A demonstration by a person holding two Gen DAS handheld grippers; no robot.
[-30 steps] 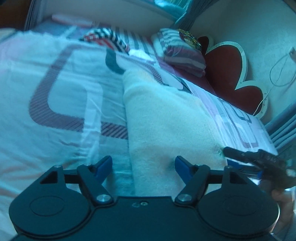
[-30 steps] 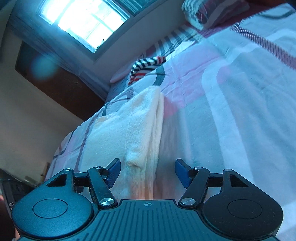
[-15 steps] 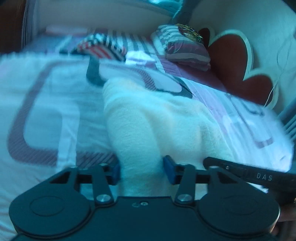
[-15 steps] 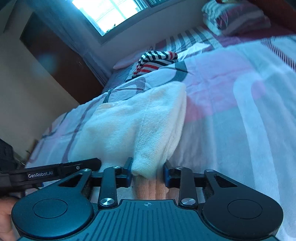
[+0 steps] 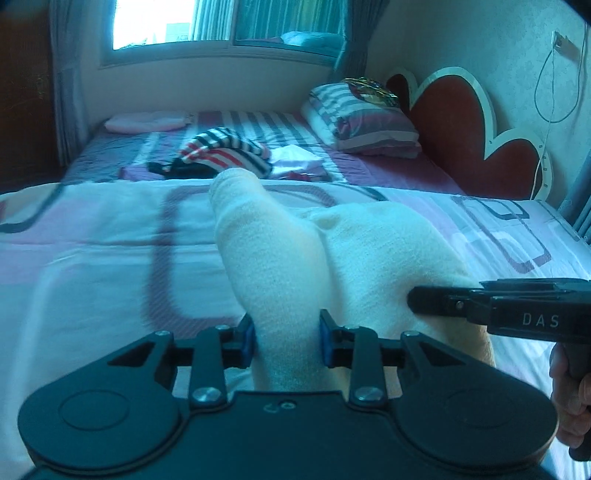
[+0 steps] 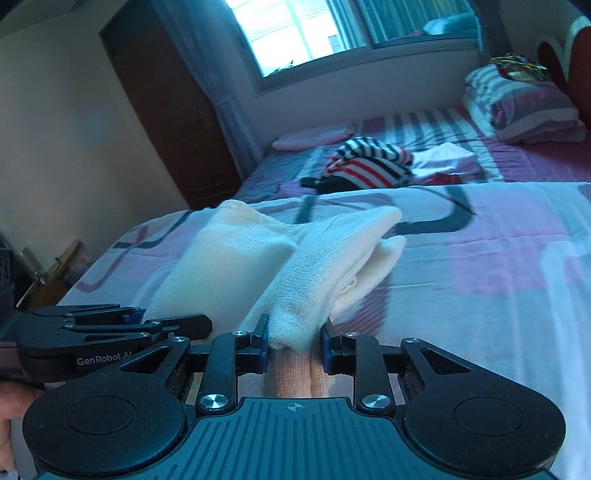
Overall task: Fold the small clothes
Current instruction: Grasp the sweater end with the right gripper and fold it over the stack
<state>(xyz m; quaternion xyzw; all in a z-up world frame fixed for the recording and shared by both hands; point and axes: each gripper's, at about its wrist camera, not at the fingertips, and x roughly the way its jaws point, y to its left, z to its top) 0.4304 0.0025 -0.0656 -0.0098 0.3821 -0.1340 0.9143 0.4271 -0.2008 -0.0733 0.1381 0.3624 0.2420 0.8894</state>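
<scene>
Left gripper [image 5: 284,341] clamped on a bunched fold of the cream knitted fuzzy garment [image 5: 332,258], lifted at frame centre over the pink-and-white patterned bedsheet [image 5: 92,258]. Right gripper [image 6: 293,347] likewise pinched shut on the garment's ribbed edge, lower centre. Striped red, white and navy clothing [image 6: 369,164] heaped upper centre; striped pillow [image 6: 524,107] upper right.

Home bedroom: bed [image 5: 92,258], pillow [image 5: 365,123], heart-shaped headboard [image 5: 454,122], curtained window [image 6: 295,33].
</scene>
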